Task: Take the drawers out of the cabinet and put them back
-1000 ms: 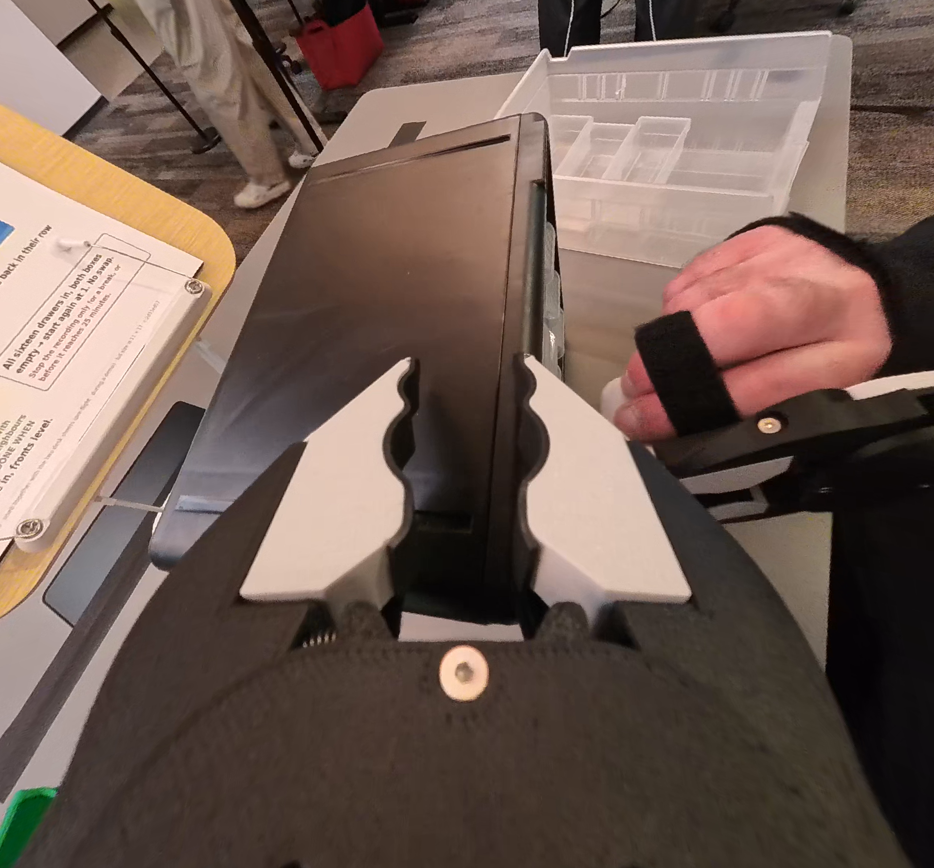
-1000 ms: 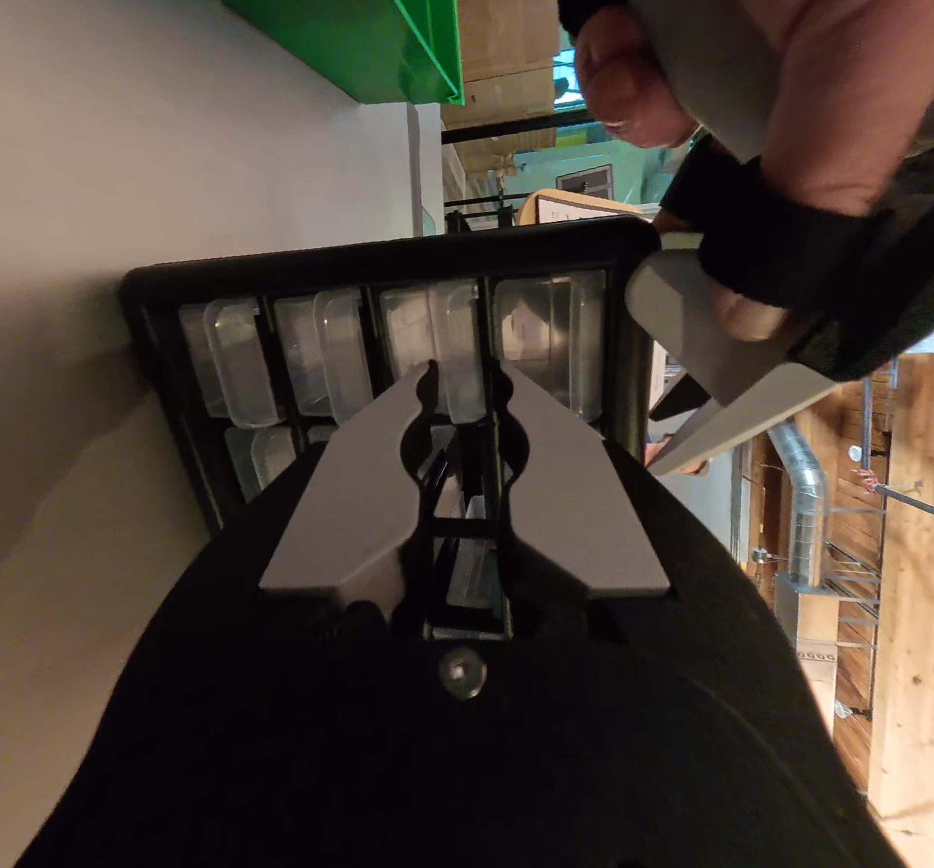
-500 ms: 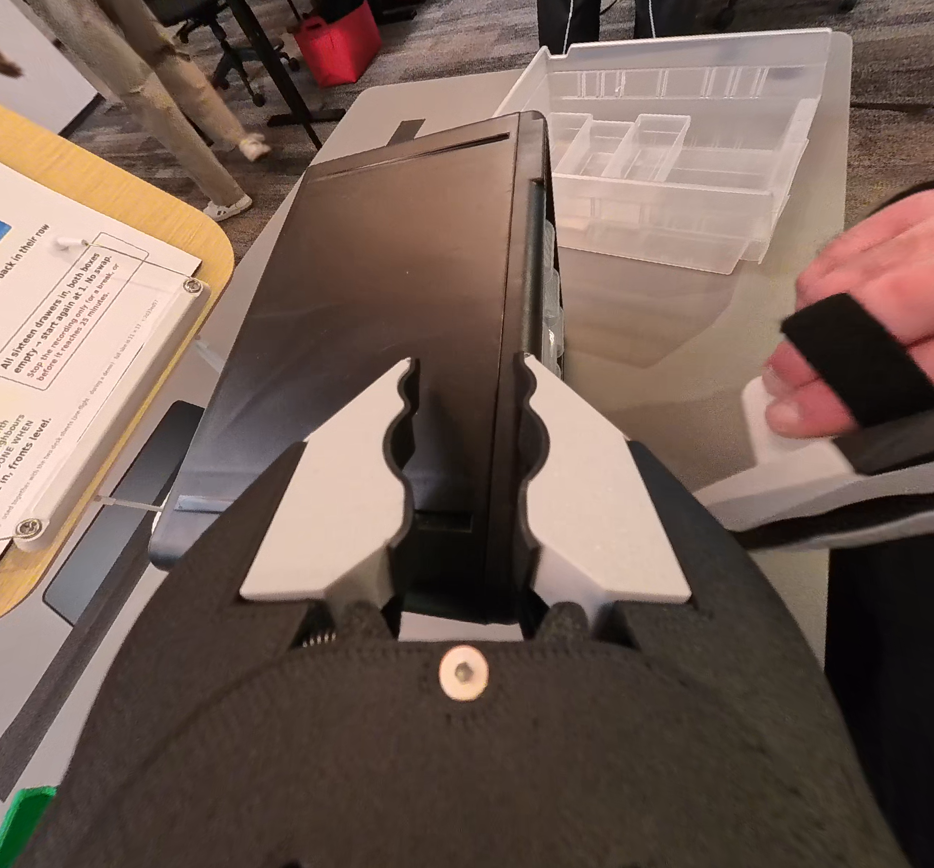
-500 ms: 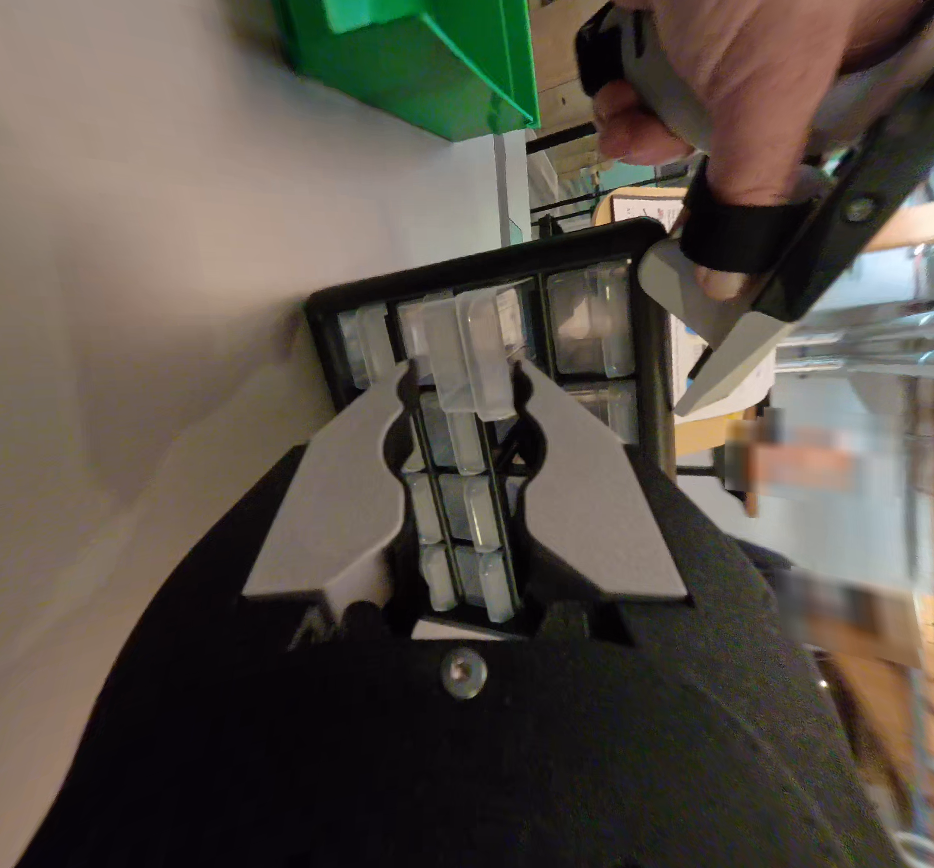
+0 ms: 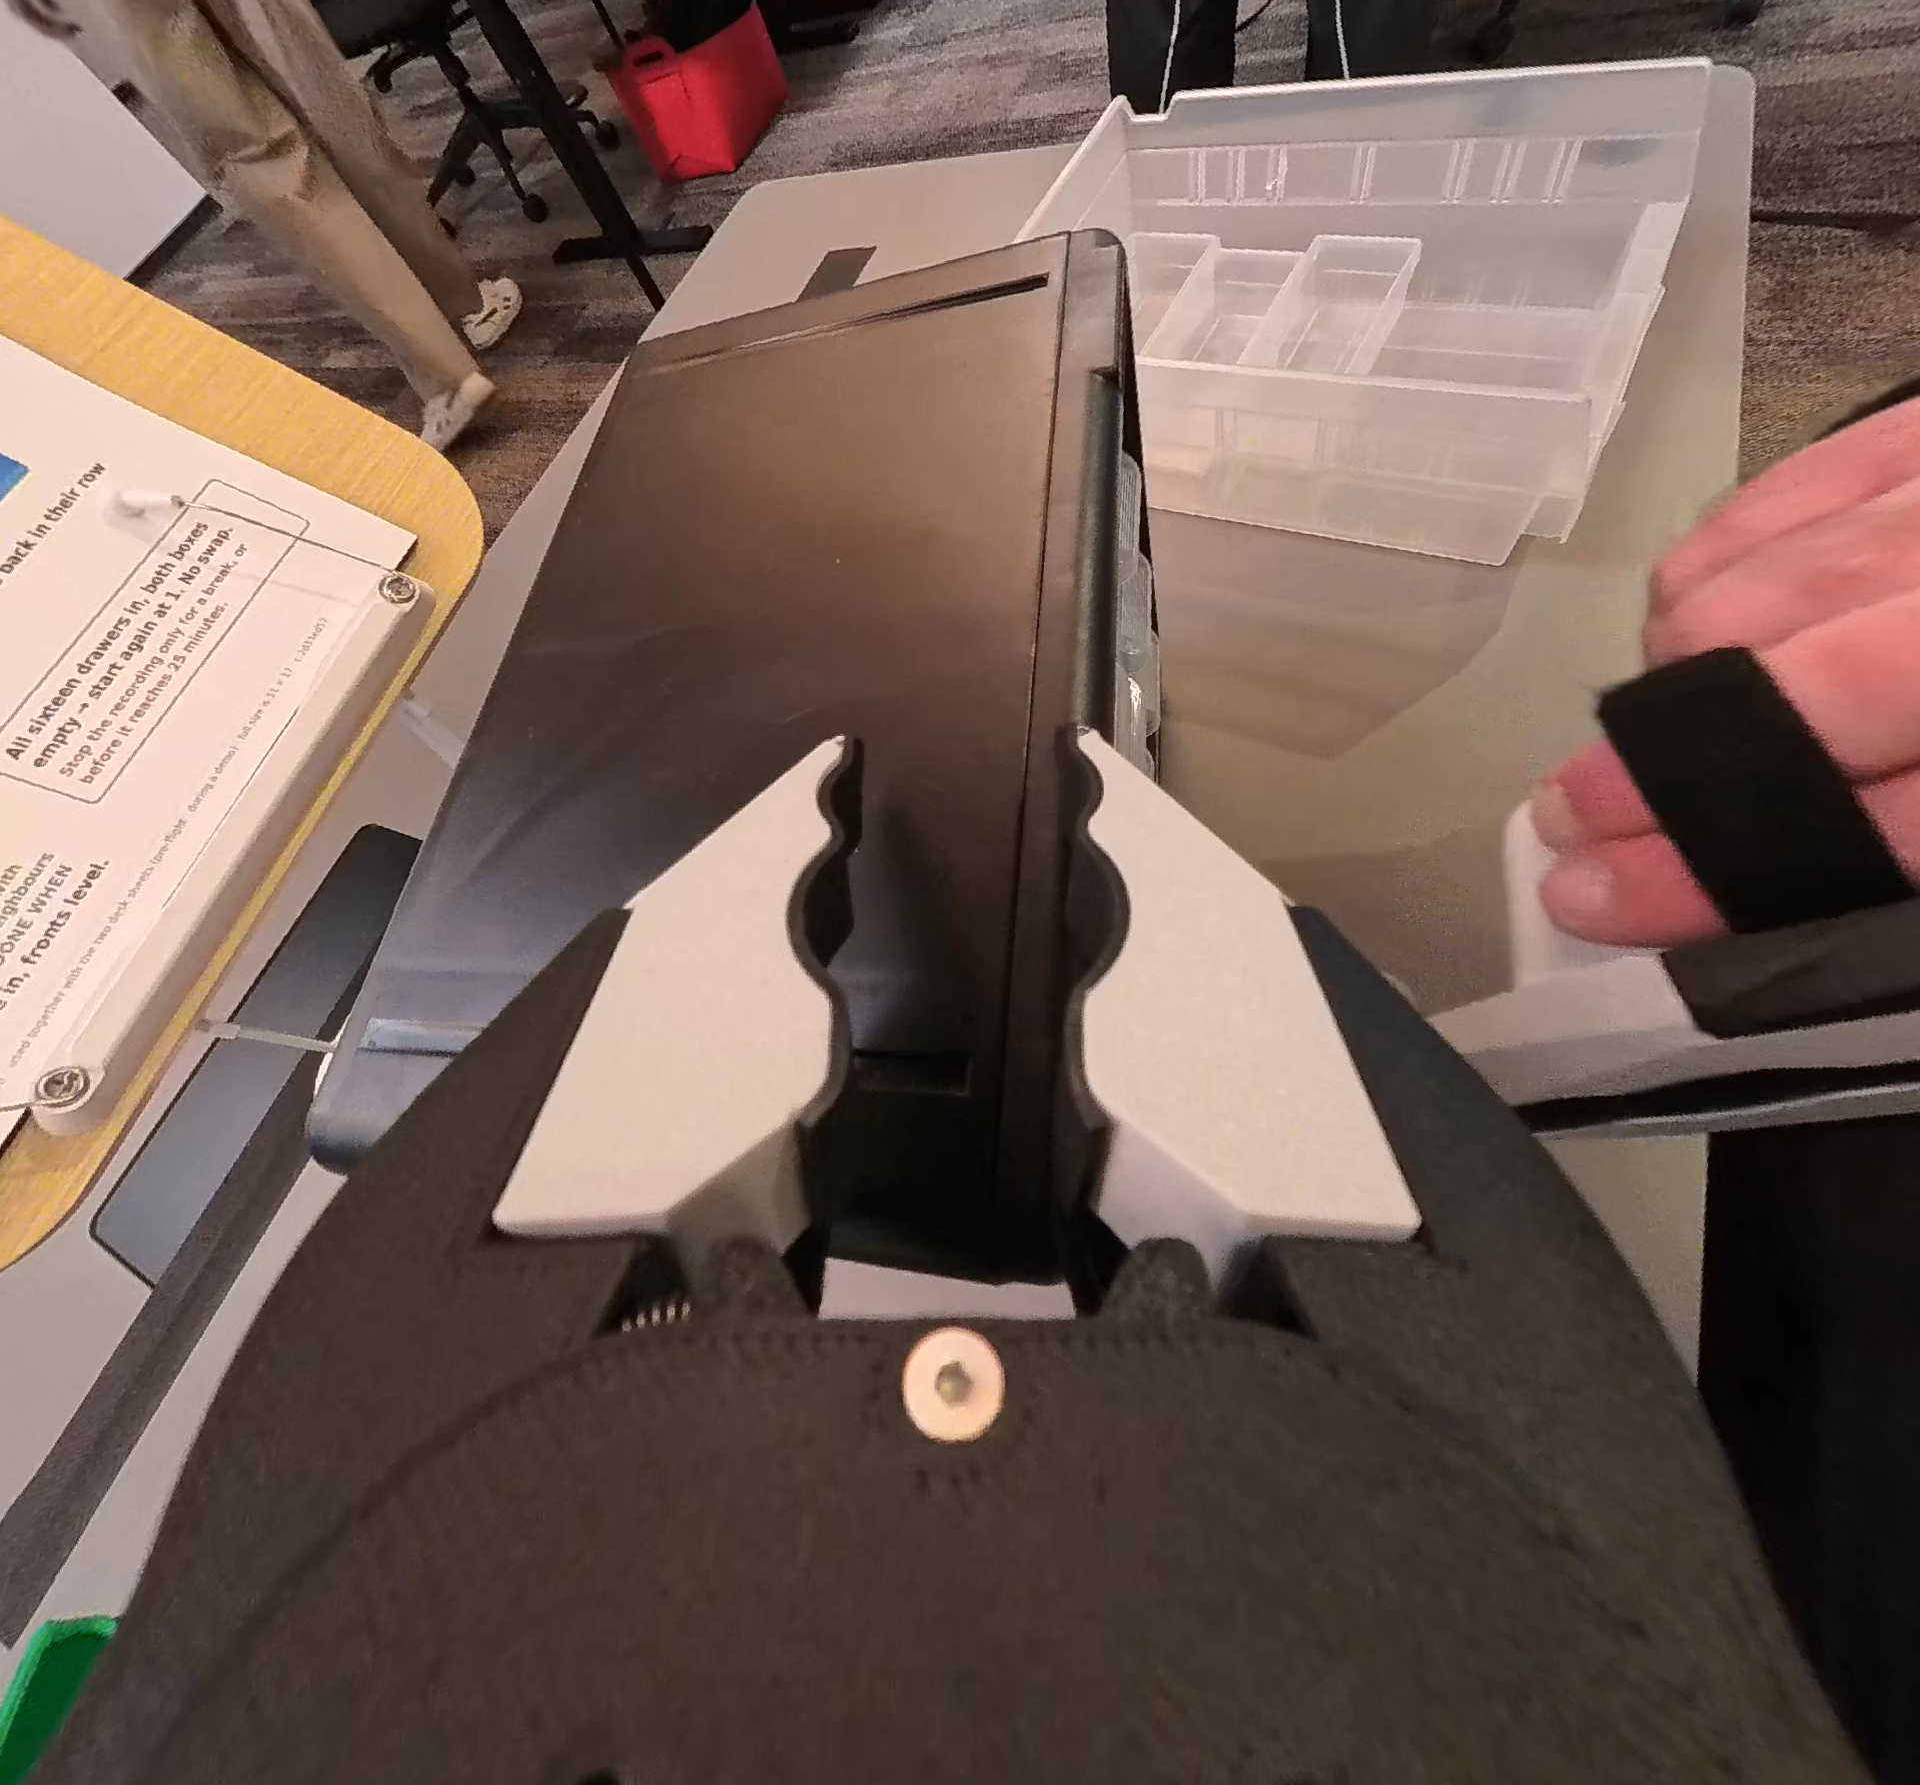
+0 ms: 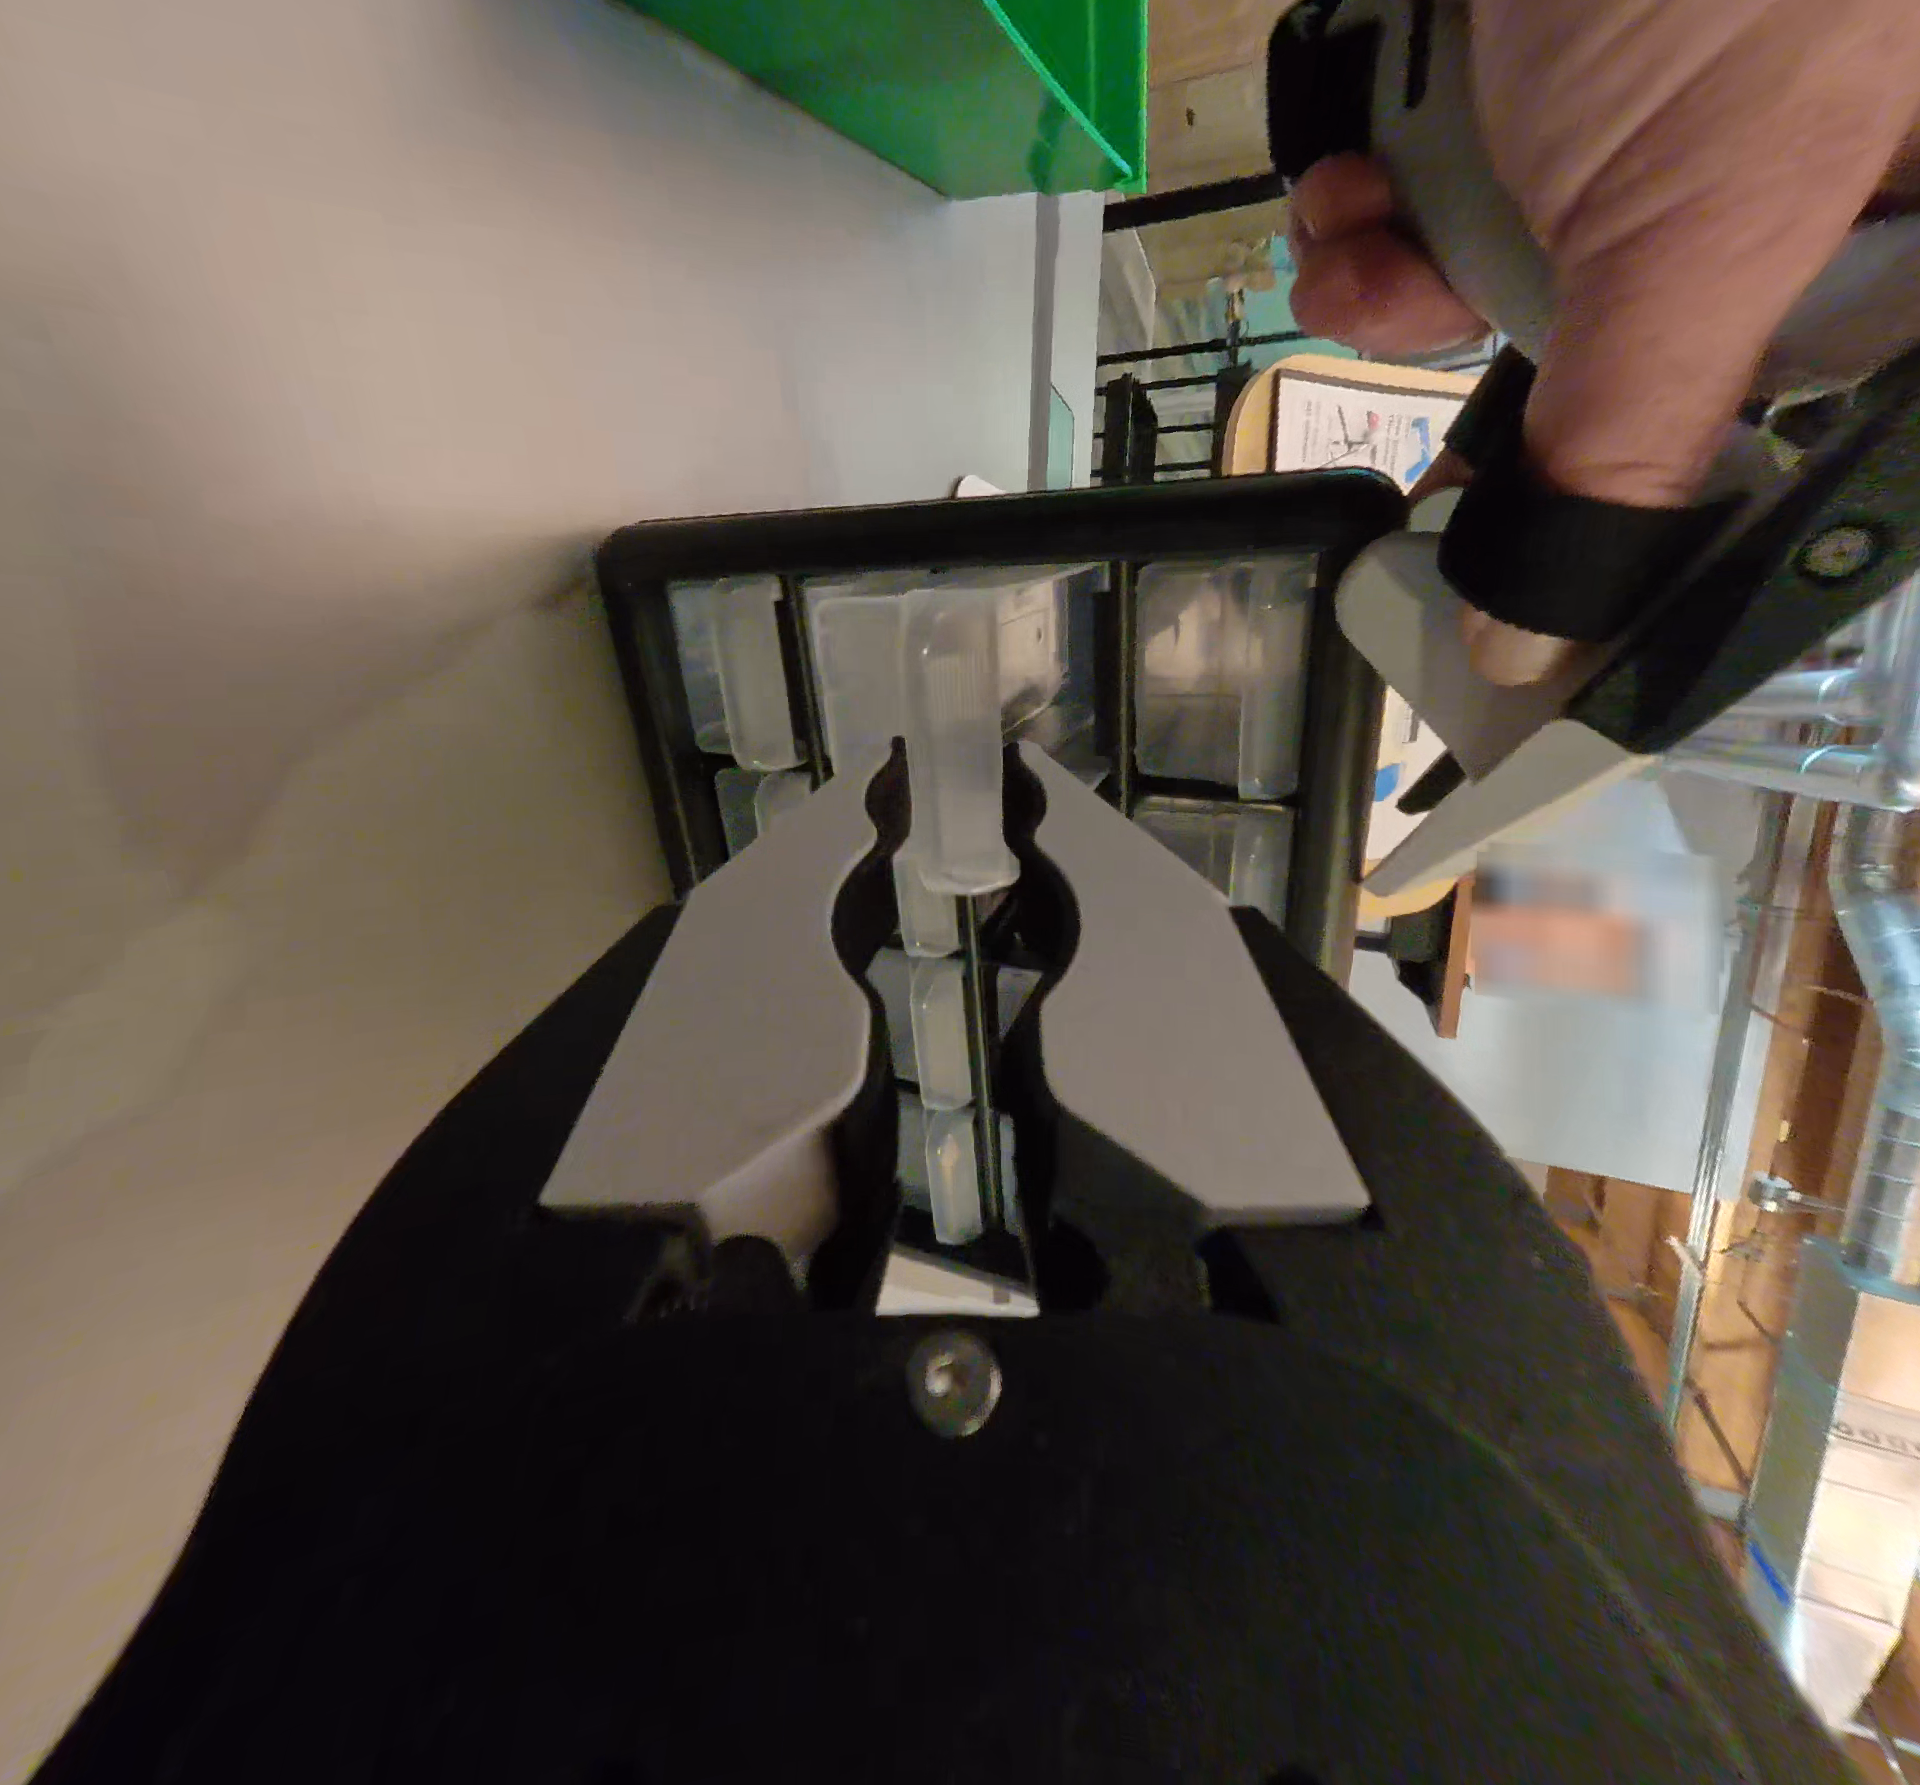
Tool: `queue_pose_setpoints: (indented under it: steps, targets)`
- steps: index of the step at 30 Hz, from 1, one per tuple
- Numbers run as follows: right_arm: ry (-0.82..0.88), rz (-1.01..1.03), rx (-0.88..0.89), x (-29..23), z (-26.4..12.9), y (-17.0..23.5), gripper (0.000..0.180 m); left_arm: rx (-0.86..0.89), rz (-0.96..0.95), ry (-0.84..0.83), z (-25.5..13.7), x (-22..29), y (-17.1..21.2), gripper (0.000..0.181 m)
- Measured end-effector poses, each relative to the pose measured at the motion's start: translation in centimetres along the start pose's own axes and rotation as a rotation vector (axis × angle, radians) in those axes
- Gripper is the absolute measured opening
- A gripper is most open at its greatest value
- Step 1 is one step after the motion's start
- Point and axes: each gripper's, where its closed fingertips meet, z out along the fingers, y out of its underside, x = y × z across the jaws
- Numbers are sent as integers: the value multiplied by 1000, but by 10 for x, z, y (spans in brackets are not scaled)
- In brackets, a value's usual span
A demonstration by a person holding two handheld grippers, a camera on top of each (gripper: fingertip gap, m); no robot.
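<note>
The black cabinet [image 5: 790,592] stands on the grey table and shows from the front in the right wrist view [image 6: 1340,748], which is rotated a quarter turn. Its slots hold several clear drawers. My right gripper [image 6: 958,750] is shut on the handle of one clear drawer [image 6: 951,696] in the top row, and that drawer sticks partly out of its slot. My left gripper [image 5: 956,759] is open and sits astride the cabinet's top front edge. It also shows at the cabinet's top edge in the right wrist view [image 6: 1455,696]. The hand [image 5: 1787,696] holding the right gripper is at the right edge.
A clear plastic tray [image 5: 1403,114] holding several removed drawers sits behind the cabinet on the right. A green bin [image 6: 883,21] stands on the table past the cabinet. An instruction sheet [image 5: 156,696] lies on a wooden table to the left. People's legs and a red bag [image 5: 707,94] are beyond.
My right gripper has closed on a drawer handle and drawn back from the cabinet, sliding the drawer partly out. The left gripper has stayed on the cabinet top.
</note>
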Motion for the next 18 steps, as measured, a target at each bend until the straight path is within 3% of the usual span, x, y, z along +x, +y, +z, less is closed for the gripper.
queue_pose_setpoints:
  steps: [18]
  targets:
    - [-85,9,35,-19,-62,-17,15,-2,-2,-2,0,0,0,36]
